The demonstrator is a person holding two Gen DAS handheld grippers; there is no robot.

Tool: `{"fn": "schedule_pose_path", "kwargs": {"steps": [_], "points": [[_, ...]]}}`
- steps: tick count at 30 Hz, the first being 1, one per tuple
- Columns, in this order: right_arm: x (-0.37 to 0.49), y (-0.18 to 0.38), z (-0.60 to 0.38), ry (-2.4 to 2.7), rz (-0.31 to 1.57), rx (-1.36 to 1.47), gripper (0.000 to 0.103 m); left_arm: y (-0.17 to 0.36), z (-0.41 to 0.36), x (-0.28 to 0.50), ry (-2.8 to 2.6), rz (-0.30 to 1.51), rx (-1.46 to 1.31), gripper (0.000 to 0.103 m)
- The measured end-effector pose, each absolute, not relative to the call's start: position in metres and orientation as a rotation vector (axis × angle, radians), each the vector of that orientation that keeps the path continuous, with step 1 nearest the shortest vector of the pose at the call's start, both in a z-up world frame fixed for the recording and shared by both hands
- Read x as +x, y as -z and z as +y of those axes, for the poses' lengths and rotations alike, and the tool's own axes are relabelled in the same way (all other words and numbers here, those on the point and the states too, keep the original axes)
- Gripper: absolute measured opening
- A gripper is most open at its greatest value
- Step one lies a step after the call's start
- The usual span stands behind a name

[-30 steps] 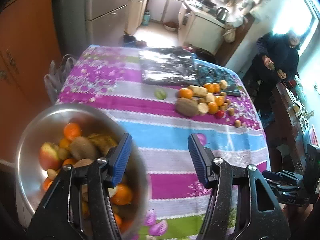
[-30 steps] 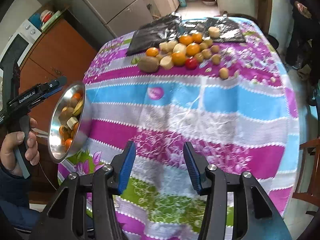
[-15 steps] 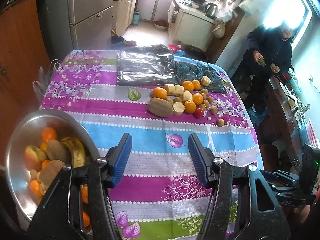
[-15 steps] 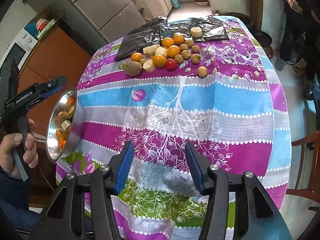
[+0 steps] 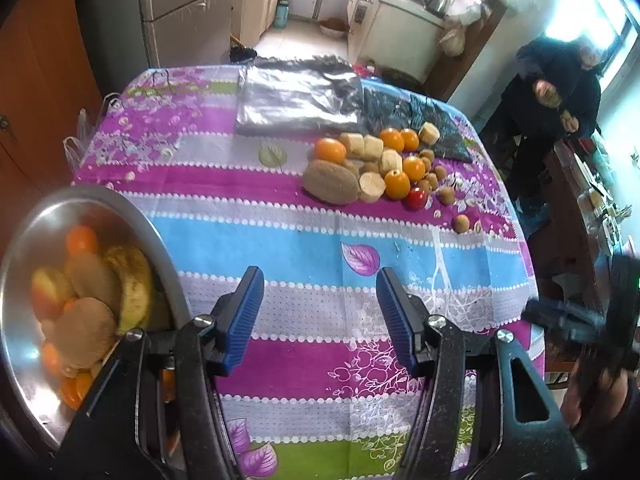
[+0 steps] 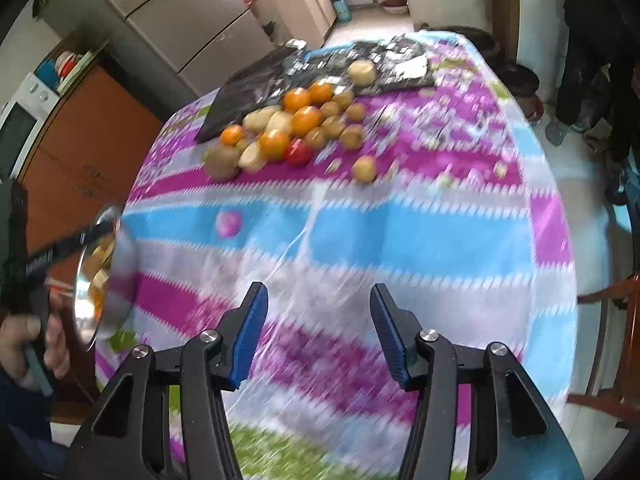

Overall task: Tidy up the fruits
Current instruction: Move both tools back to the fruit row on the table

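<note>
My left tongs [image 5: 316, 312] and right tongs [image 6: 316, 332]: both spread, empty. Red apple [image 5: 415, 198], right of the brown melon [image 5: 330, 182]: firm, smooth, likely slippery; grip across its middle.

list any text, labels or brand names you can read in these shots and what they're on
No text can be read for certain.
White lettering runs along the side of the left gripper in the right wrist view: too blurred to read.
The tablecloth carries only leaf and flower patterns.
Fruit pile and bowl: no labels visible.
</note>
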State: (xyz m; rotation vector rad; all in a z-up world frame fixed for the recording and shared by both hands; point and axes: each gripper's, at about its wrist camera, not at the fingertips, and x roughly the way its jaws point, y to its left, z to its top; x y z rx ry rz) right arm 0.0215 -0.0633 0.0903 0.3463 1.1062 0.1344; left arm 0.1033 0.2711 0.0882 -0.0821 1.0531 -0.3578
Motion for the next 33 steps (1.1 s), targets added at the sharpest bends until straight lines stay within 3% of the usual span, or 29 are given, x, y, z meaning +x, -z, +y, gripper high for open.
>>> {"fn": "schedule_pose_path", "kwargs": {"steps": [14,22,33], "points": [[0.133,-0.05,-0.068,-0.247,1.107,0.148,0.054,-0.062,0.22,0.122,0.414,1.087,-0.062,0.058],[0.137,-0.022,-0.066,-0.244,1.128,0.089,0.037,-0.047,0.173,0.142,0.533,1.058,-0.049,0.053],[0.135,-0.01,-0.073,-0.262,1.109,0.118,0.029,-0.008,0.113,0.176,0.614,1.09,-0.038,0.044]]}}
